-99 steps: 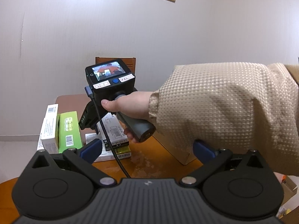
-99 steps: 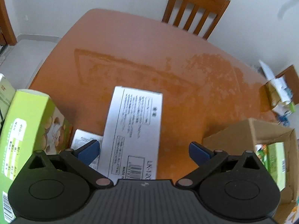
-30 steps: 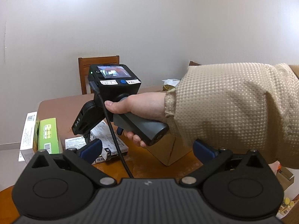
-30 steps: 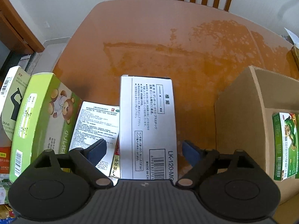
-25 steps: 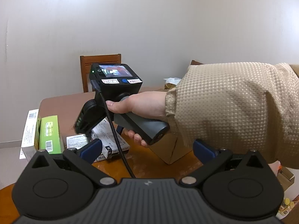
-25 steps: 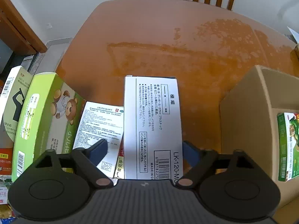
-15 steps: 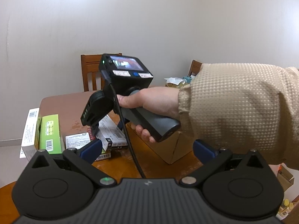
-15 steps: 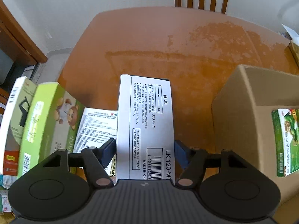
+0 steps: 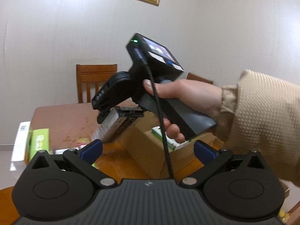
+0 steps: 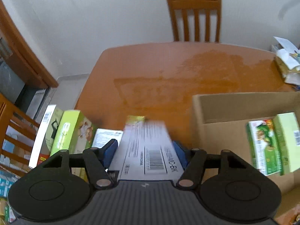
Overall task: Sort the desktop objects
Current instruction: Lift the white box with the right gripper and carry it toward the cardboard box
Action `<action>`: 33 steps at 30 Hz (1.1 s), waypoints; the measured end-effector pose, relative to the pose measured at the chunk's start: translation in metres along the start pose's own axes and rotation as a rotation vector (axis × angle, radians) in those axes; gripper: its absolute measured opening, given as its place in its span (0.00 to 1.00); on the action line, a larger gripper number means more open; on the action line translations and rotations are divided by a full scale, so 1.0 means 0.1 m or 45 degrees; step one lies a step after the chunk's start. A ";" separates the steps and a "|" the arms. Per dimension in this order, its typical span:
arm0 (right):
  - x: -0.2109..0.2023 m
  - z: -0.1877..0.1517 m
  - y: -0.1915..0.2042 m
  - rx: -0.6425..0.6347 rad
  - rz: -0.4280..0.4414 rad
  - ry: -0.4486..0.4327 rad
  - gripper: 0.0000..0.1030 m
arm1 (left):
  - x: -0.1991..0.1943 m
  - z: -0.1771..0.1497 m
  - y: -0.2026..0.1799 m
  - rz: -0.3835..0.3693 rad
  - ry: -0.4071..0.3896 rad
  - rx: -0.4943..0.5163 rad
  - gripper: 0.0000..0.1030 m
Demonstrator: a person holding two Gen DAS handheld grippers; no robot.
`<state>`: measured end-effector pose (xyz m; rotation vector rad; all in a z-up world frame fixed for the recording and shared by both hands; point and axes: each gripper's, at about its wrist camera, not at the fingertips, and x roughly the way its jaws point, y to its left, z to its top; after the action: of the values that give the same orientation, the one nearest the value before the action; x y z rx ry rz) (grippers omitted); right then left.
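Observation:
My right gripper (image 10: pixel 145 151) is shut on a long white box with a barcode (image 10: pixel 148 146) and holds it lifted above the table. In the left wrist view the same box (image 9: pixel 114 124) hangs tilted under the right gripper (image 9: pixel 106 112), left of an open cardboard box (image 9: pixel 148 146). The cardboard box (image 10: pixel 230 108) holds two green packets (image 10: pixel 262 146). My left gripper (image 9: pixel 147 151) is open and empty, above the table's near edge.
A green bear box (image 10: pixel 72 133), a white box (image 10: pixel 46 129) and a flat white packet (image 10: pixel 105 137) stay at the table's left. A small yellow packet (image 10: pixel 135 118) lies ahead. A wooden chair (image 10: pixel 194 15) stands behind. Papers (image 10: pixel 286 60) lie far right.
My right gripper closed on the long white box and lifted it off the table, tilting up and moving right toward the cardboard box. The left gripper stayed open.

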<state>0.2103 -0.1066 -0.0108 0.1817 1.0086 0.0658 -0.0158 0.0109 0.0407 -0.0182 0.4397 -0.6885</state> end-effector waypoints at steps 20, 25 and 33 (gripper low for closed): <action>-0.31 -0.10 -0.29 -0.098 0.068 0.002 0.79 | 0.36 0.04 0.08 -0.038 0.056 0.004 1.00; -0.55 -0.19 -0.17 -0.290 0.014 -0.054 0.79 | 0.44 0.03 0.13 -0.056 0.068 0.027 1.00; -0.74 -0.63 0.14 -0.974 -0.154 -0.133 0.90 | 0.42 -0.18 0.03 -0.120 0.150 0.122 1.00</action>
<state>0.1178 -0.0957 0.0212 -0.5681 0.8279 0.3209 0.0081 -0.0103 0.0079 0.0928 0.5207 -0.8056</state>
